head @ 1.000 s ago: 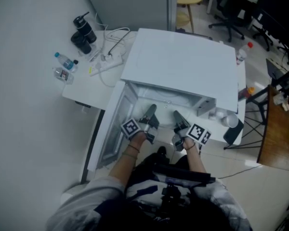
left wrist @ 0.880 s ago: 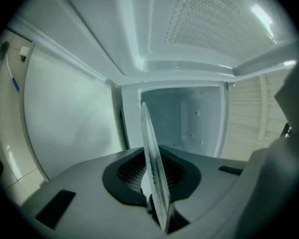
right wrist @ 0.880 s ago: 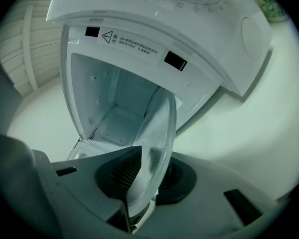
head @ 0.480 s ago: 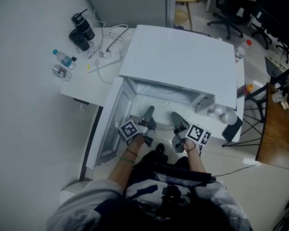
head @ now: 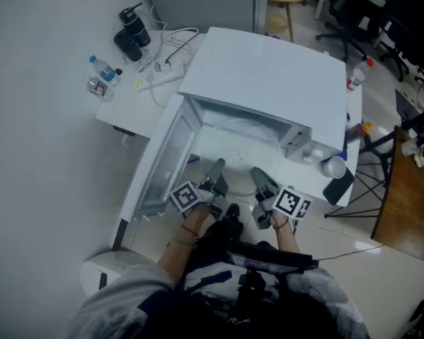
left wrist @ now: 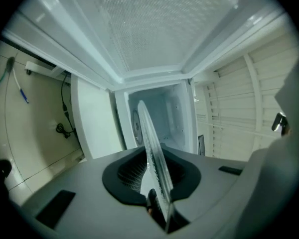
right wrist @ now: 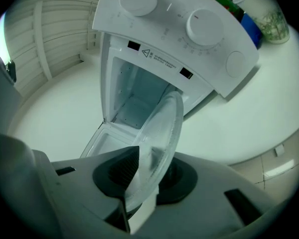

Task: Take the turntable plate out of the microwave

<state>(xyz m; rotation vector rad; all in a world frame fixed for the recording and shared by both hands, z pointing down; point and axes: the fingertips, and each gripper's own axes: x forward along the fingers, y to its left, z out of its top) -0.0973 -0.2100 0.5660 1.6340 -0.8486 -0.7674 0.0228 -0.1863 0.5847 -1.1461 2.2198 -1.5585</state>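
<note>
Plate: the glass plate is held by its near rim between both grippers, just in front of the open cavity of the microwave. It is clear glass and hard to see from the head view.
Left gripper: the fingers of the left gripper have just been closing and now pinch the rim, which its own view shows edge-on.
Right gripper: the fingers of the right gripper have just been opening somewhat wider. The rim lies slanted between them, and the pads seem to press on it.
Change: compared with one second before, both grippers have come back toward the person, from the mouth of the cavity to a place in front of it, and the plate came with them.
Meaning: I judge that the plate has left its seat and is mostly out. What remains is to bring the far rim clear and find a place to put it down.
Edges: the open door is close at the left of the left gripper, and the panel with knobs borders the cavity on the other side. Whether the far rim is still over the cavity floor, I cannot tell.
Room: toward the person the way is open. On the table, a cup stands right of the microwave.
Risk: the glass hangs from one rim only, and the slanted right grip could slip.
</note>
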